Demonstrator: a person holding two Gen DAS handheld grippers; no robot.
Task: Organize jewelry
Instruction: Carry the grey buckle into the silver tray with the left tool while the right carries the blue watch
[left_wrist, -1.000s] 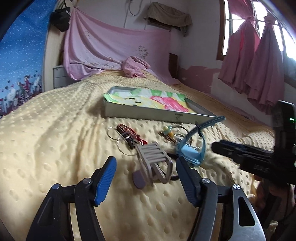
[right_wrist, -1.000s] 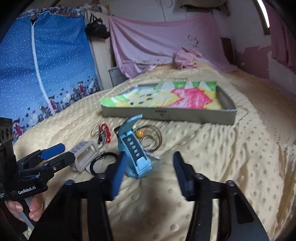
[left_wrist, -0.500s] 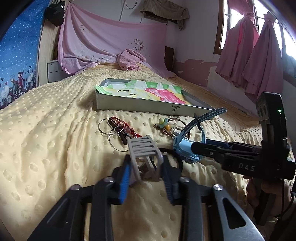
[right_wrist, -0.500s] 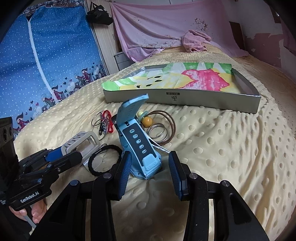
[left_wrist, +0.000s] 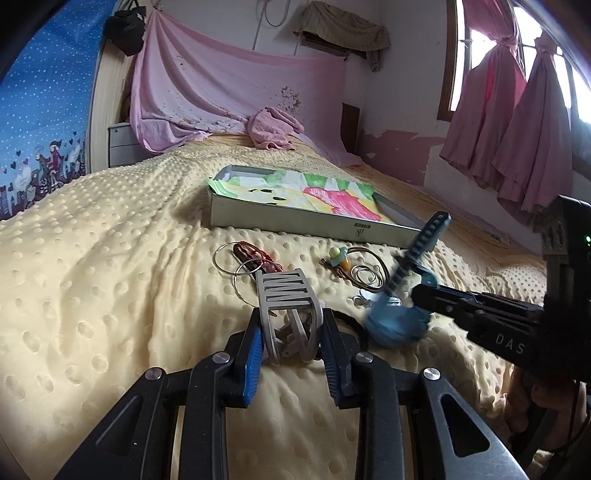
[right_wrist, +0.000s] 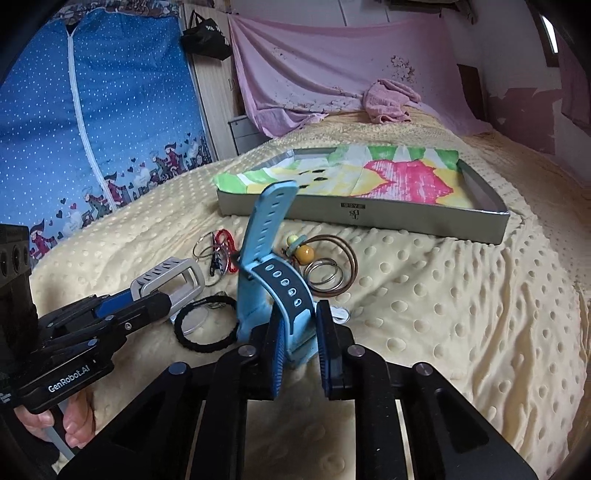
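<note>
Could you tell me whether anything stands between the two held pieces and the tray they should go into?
Nothing tall does. The left gripper holds the grey band and the right gripper the blue watch. Only flat rings and beads lie on the blanket before the tray; its wall is low.

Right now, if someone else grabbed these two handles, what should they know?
Left gripper: shut on the grey watch band. Right gripper: shut on the blue watch.
On the yellow blanket: metal rings, a bead charm, red cord with rings, black hair tie.
The tray, lined with colourful paper, holds no jewelry yet.
Left: probably carry both held pieces to the tray, then the rest.
</note>
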